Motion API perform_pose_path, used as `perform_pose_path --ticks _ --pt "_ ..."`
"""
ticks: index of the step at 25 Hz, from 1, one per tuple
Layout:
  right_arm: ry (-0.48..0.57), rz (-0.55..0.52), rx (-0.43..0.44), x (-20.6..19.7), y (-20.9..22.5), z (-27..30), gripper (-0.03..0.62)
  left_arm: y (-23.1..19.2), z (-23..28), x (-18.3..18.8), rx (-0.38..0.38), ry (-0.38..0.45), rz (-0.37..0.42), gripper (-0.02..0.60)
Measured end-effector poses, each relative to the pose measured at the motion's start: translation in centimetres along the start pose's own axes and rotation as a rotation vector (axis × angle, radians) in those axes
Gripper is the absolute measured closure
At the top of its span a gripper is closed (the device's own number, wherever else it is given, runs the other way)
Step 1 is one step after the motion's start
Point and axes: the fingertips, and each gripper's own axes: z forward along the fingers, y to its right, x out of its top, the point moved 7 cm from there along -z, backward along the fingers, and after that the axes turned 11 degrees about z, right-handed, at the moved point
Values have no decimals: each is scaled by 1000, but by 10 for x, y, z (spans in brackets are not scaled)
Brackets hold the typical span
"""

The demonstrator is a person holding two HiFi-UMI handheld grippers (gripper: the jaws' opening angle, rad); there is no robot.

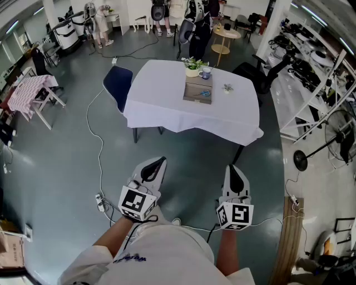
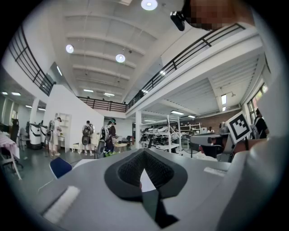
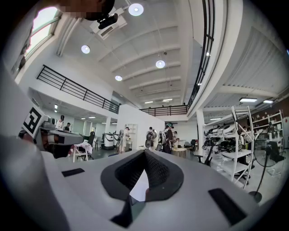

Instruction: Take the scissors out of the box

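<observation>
A brown box (image 1: 198, 89) stands on the table with a white cloth (image 1: 167, 108), far ahead of me. A small blue thing (image 1: 204, 94) lies on the box's near end; it is too small to tell if it is the scissors. Behind the box are a potted plant (image 1: 192, 66) and a cup (image 1: 206, 72). My left gripper (image 1: 158, 162) and right gripper (image 1: 233, 169) are held level over the floor, well short of the table. Both are shut with nothing in them. In the gripper views the left gripper (image 2: 144, 173) and the right gripper (image 3: 143, 175) show closed pads, with the white table beyond.
A blue chair (image 1: 118, 81) stands at the table's left side. A cable (image 1: 100, 150) runs over the floor to a power strip (image 1: 100, 201). Shelves (image 1: 314, 67) and a standing fan (image 1: 339, 133) line the right. Several people (image 1: 161, 11) stand at the back.
</observation>
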Motion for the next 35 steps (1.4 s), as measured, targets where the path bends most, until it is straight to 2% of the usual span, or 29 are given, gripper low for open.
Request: perform_pose_path --ticks 8,23,30,35 --pt "11 5 24 9 -1 -8 591 2 2 2 1 -10 38 580" --pt "-12 5 -1 9 8 -10 591 -20 7 3 37 -19 72 580" --pt "1 -1 14 27 0 -18 591 -31 0 3 61 -29 72 578" --pt "-3 -12 16 26 -2 -20 589 -29 -1 2 57 -26 64 575"
